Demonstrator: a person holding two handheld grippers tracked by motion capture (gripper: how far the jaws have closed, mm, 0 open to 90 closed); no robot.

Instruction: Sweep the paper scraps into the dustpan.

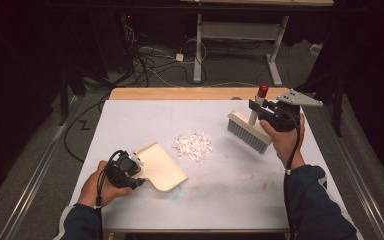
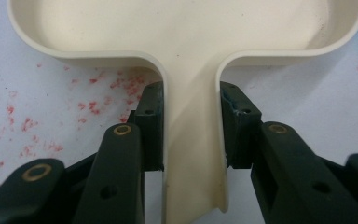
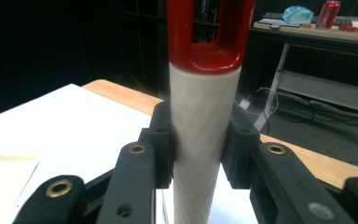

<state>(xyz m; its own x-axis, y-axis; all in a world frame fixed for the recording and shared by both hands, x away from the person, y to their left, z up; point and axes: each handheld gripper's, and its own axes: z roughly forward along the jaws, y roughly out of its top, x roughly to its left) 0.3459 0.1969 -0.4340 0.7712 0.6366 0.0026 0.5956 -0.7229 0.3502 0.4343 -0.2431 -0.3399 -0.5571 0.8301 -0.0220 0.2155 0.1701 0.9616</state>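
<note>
A cream dustpan [image 1: 161,165] lies flat on the white table [image 1: 230,200] at the front left. My left gripper [image 1: 136,169] is shut on its handle [image 2: 193,154], and both pads press the handle's sides. A pile of white paper scraps [image 1: 193,145] sits mid-table, just right of the pan's mouth. At the right, a hand brush [image 1: 249,131] with grey bristles hangs tilted above the table. My right gripper [image 1: 258,109] is shut on its white handle [image 3: 204,140], below the red end loop [image 3: 209,32].
Red stains [image 2: 98,102] mark the table around the dustpan handle. A wooden strip [image 1: 190,93] edges the table's far side. Beyond it are cables on the floor [image 1: 150,65] and another desk's legs [image 1: 198,55].
</note>
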